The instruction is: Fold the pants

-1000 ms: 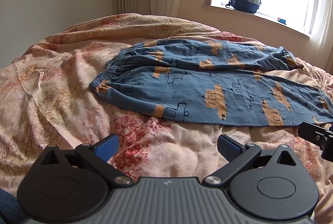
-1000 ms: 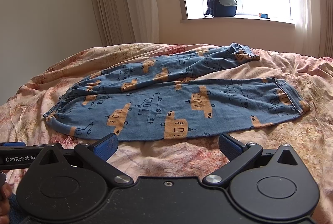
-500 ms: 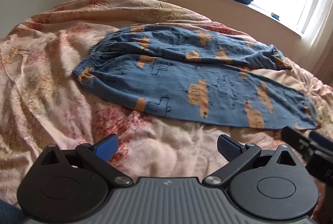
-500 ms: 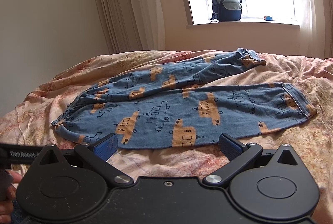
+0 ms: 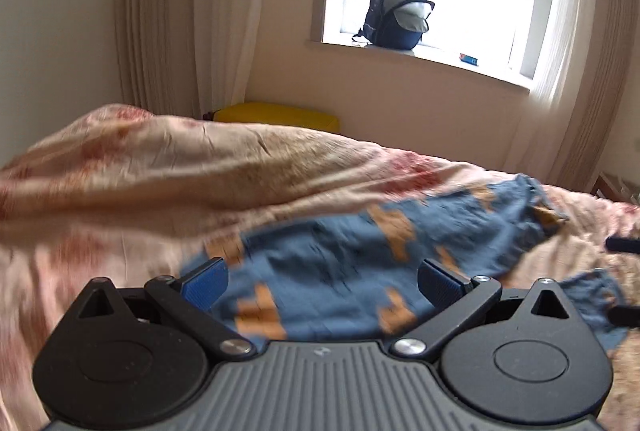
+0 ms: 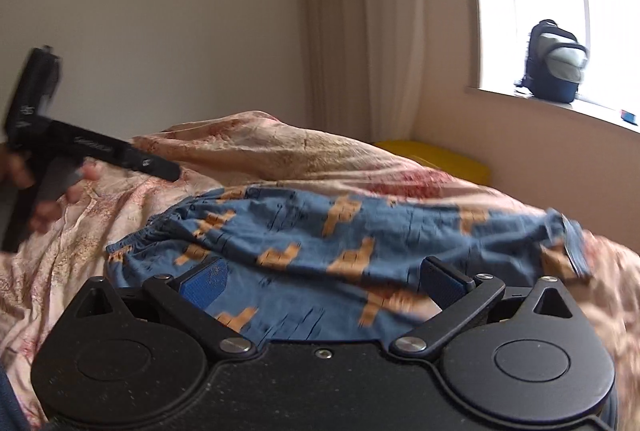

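The pants (image 5: 344,271) lie spread on the bed (image 5: 168,167), blue cloth printed with orange shapes and dark outlines, over a wrinkled pink and cream floral cover. In the right wrist view the gathered waistband (image 6: 160,231) sits at the left end of the garment and a leg cuff (image 6: 568,243) at the right end; the fabric there is rumpled into low folds. In the left wrist view a cuff end (image 5: 540,207) rests on the cover at the right, though this view is blurred and finer detail of the print cannot be read.

The left claw (image 5: 320,281) is spread wide, its 2 blue pads apart with nothing between them, low over the pants. The right claw (image 6: 320,281) is likewise wide with nothing in its grip, low over the middle of the pants. Whether either claw touches the cloth cannot be told.

At the left edge of the right wrist view, the person's left hand (image 6: 48,187) grips the black handle of the other tool above the cover, beside the waistband end.

Behind the bed, a dark blue backpack (image 5: 396,15) with a pale front stands on the windowsill (image 5: 440,63). Cream curtains (image 5: 192,11) hang at the left of the window, and a yellow object (image 6: 436,155) lies between the bed and the wall below the sill
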